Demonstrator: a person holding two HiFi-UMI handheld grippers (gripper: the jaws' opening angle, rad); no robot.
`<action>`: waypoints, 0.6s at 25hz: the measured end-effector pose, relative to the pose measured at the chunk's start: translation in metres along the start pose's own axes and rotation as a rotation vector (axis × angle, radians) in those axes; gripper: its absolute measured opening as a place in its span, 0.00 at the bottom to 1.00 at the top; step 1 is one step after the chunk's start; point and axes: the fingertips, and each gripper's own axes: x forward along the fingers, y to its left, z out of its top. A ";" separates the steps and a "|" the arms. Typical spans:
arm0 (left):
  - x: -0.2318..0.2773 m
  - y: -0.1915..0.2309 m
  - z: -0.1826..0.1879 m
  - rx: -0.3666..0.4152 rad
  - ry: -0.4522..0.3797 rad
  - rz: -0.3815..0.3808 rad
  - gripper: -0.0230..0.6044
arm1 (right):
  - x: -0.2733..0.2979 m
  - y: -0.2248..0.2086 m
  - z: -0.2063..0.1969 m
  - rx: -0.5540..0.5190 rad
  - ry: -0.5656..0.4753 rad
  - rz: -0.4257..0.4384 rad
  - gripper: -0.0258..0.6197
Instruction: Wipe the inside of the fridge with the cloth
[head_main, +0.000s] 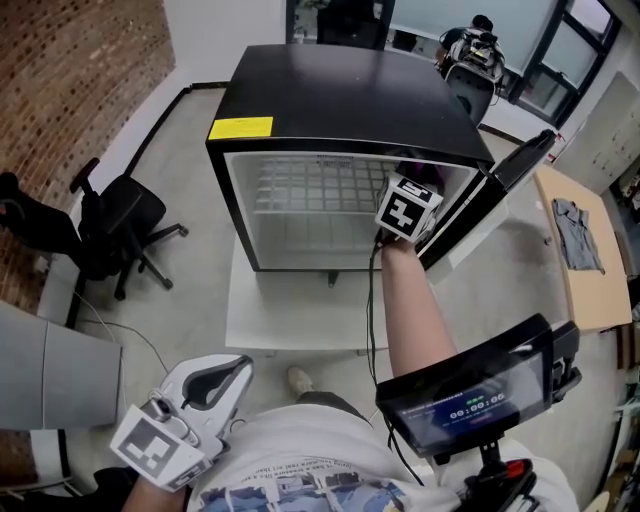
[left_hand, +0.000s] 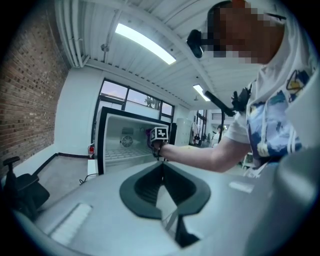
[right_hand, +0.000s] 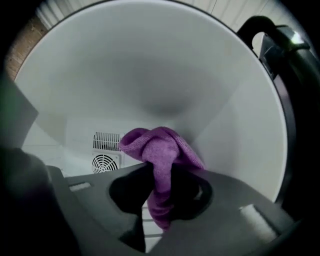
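A person's right arm reaches into the open black mini fridge (head_main: 340, 90), which stands on a low white surface (head_main: 290, 310) with its door (head_main: 500, 190) swung out to the right. From the head view only the marker cube of the right gripper (head_main: 408, 205) shows clearly at the mouth of the cabinet. Its fingers are hidden inside, and the purple cloth there is only a dark smudge above the cube.

The right gripper view settles it: the right gripper (right_hand: 162, 172) has its fingers pinching the purple cloth (right_hand: 155, 147), which bunches up above them and hangs in a strip below. The cloth sits close to the white inner wall (right_hand: 150, 75) at the fridge's right side, but whether it touches cannot be told. A round fan grille (right_hand: 104, 162) shows on the back wall, partly cut off by the gripper body.

The left gripper (head_main: 215, 385) is held low by the person's torso, well apart from the fridge. In its own view the left gripper (left_hand: 161, 167) has its fingers pressed together with nothing between them — the fridge shows beyond them.

A wire shelf (head_main: 310, 190) crosses the cabinet. A black office chair (head_main: 120, 225) stands to the left by the brick wall.
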 end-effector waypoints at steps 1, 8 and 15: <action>0.001 0.001 0.001 0.000 0.002 0.004 0.05 | 0.003 0.002 0.000 -0.002 -0.001 0.007 0.17; 0.013 0.005 0.004 0.014 -0.012 0.002 0.05 | 0.025 0.011 0.003 -0.048 0.007 0.038 0.17; 0.019 0.016 0.008 -0.001 -0.021 0.015 0.05 | 0.047 0.021 -0.008 -0.036 0.044 0.081 0.17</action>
